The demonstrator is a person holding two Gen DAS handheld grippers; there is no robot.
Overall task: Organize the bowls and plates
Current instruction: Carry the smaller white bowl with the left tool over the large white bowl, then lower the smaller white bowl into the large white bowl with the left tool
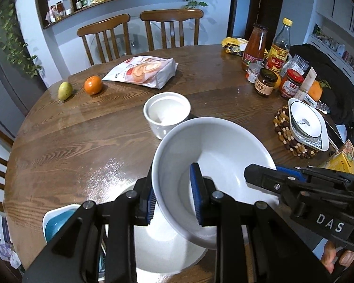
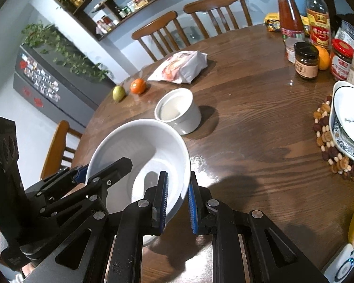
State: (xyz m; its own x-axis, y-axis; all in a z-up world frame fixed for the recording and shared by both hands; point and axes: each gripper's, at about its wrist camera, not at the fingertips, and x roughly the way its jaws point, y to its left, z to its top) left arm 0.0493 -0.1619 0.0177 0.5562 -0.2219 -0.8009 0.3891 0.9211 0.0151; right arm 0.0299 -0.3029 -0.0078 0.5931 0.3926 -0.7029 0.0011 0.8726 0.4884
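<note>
The large white bowl (image 1: 214, 165) hangs tilted above the near edge of the wooden tabletop (image 1: 82, 141), carried between both tools: the left gripper (image 1: 174, 206) has its fingers nearly closed on the bowl's left wall, one blue pad outside and one inside, and the right gripper (image 2: 178, 206) pinches the opposite wall the same way, fingers almost together with only the thin rim between them. Below it, in the left wrist view, sits a wide white plate (image 1: 167, 247), and a blue-lined bowl (image 1: 56, 221) shows at the lower left. I judge the bowl to be glazed ceramic: stiff, fairly heavy for its thin wall, slick under the pads, and liable to chip or crack if it knocks another dish. The rim is the sensible place to hold, and two grips on opposite sides keep it from swinging. Being round, it has no real long axis; its mouth faces up and leans toward the cameras, with the far rim raised and the base dropped toward the near side. Beyond it on the tabletop a smaller white ceramic cup (image 1: 166, 113) stands upright, apart from the bowl. Off to the right, a patterned plate stack (image 1: 306, 122) rests on a beaded trivet (image 1: 285, 132), a likely place for like dishes.
</note>
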